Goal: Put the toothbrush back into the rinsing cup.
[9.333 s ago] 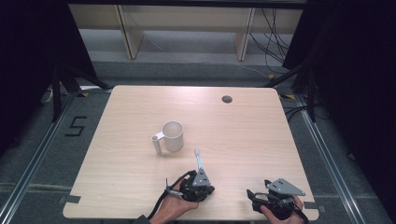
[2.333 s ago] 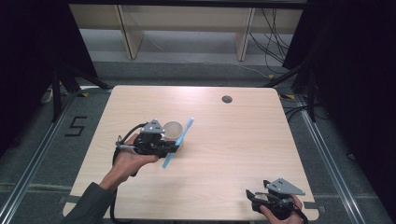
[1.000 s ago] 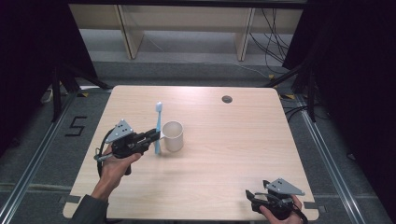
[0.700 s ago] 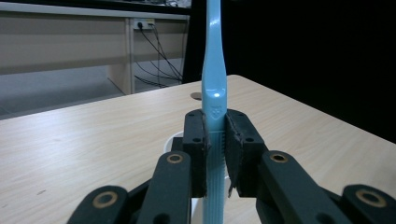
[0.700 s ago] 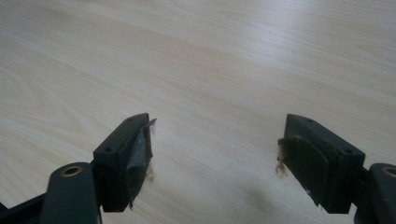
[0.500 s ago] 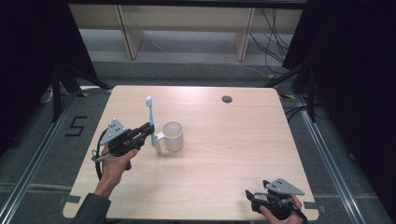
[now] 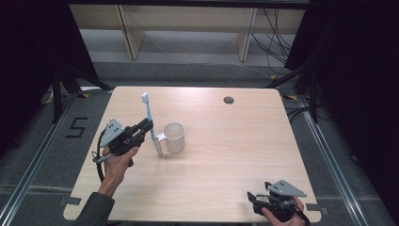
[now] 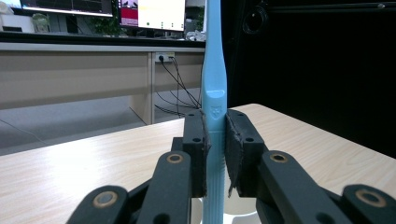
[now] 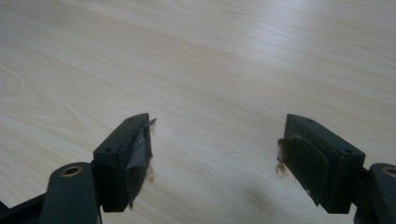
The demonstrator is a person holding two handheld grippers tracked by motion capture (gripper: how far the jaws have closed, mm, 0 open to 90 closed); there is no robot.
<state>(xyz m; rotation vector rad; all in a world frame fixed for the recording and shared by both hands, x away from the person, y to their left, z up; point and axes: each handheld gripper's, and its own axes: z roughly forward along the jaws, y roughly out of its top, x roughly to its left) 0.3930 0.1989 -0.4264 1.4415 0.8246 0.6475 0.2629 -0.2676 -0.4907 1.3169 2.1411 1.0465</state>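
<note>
A light blue toothbrush (image 7: 150, 120) stands nearly upright, bristle head at the top, clamped at mid-handle by my left gripper (image 7: 145, 127). In the left gripper view the blue toothbrush handle (image 8: 215, 107) rises between the two black pads (image 8: 196, 140), and my left gripper (image 8: 215, 154) is shut on it. A white mug (image 7: 174, 137) stands just right of the toothbrush, its handle turned toward it; the brush's lower end is beside that handle. My right gripper (image 7: 256, 197) rests at the table's near right edge, and my right gripper (image 9: 215, 158) stands open over bare wood.
The light wooden table (image 7: 235, 141) has a dark round cable hole (image 7: 228, 100) at its far right. A number 5 is marked on the floor (image 7: 75, 127) to the left. Shelving legs and cables stand beyond the table's far edge.
My left gripper has carried the toothbrush from the table's near middle up and leftward, turning it upright beside the mug's handle. The right gripper has stayed put.
</note>
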